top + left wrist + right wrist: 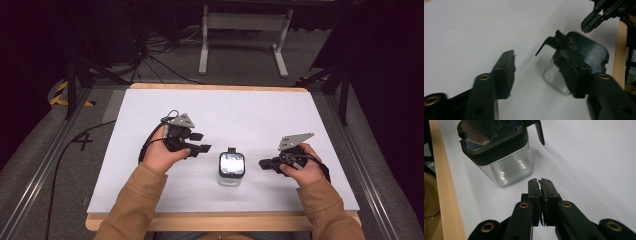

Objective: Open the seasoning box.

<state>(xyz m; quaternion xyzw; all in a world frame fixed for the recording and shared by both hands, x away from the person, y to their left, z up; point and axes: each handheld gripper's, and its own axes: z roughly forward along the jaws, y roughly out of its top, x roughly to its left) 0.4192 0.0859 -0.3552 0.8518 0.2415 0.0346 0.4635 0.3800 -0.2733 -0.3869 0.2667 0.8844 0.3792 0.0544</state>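
I hold my left gripper point(200, 142) out over the white table point(280, 115), to the left of a small clear jar point(231, 172) with a black lid point(232, 164); its jaws stand apart with bare table between them, pinching nothing; in the left gripper view the jar point(554, 76) sits just past the right-hand jaw and partly behind it, outside the gap, and I cannot tell whether that jaw touches the glass; the lid point(586, 50) carries a thin black tab point(546, 43) that sticks out to one side

My right gripper point(262, 163) lies to the right of the jar, tips pointing at it and stopping a little short; its jaws are pressed together, pad against pad, with nothing between them; in the right gripper view the gripper point(540, 182) points past the jar point(507, 167), which stands upright on the table up and to the left of the tips, near but apart from them; the lid point(491, 135) sits on the jar with its tab point(539, 131) hanging down at one corner

The jar stands between my two grippers, near my edge of the table, whose light wooden rim point(446, 195) runs just beside it; my tan sleeves point(135, 200) come in from below; the right gripper point(589, 23) also shows in the left gripper view, beyond the jar
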